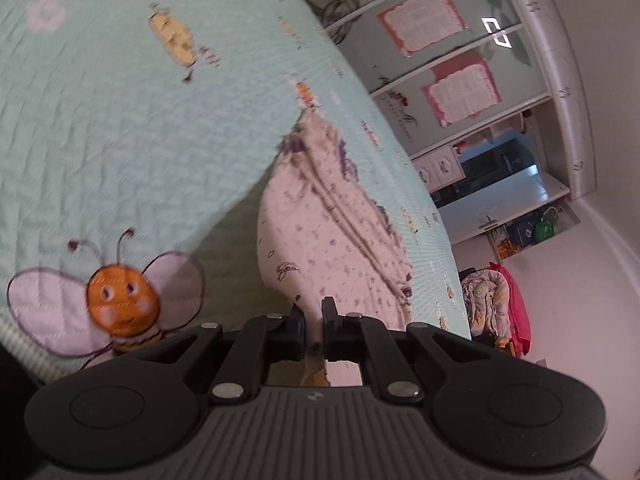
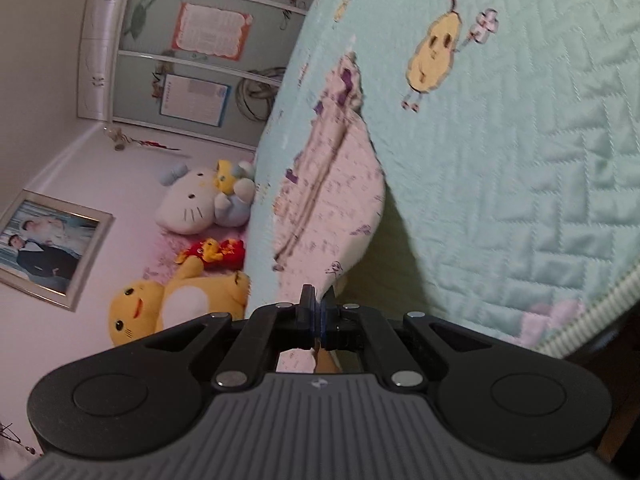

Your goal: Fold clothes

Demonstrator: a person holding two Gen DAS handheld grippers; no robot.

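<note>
A white garment (image 1: pixel 328 232) with small purple print stretches across the mint quilted bedspread (image 1: pixel 120 128), its near end lifted off the bed. My left gripper (image 1: pixel 314 320) is shut on that near edge, cloth pinched between the black pads. In the right wrist view the same garment (image 2: pixel 332 192) rises from the bedspread (image 2: pixel 520 160) toward me, casting a shadow beneath. My right gripper (image 2: pixel 319 300) is shut on another part of its near edge. The far end of the garment still rests on the bed.
The bedspread carries a bee patch (image 1: pixel 120 300) and a pear figure (image 2: pixel 434 56). Plush toys (image 2: pixel 192 204) lie at the head of the bed. A wardrobe (image 1: pixel 460 60) with papers stands beyond. A pile of clothes (image 1: pixel 496 304) sits beside the bed.
</note>
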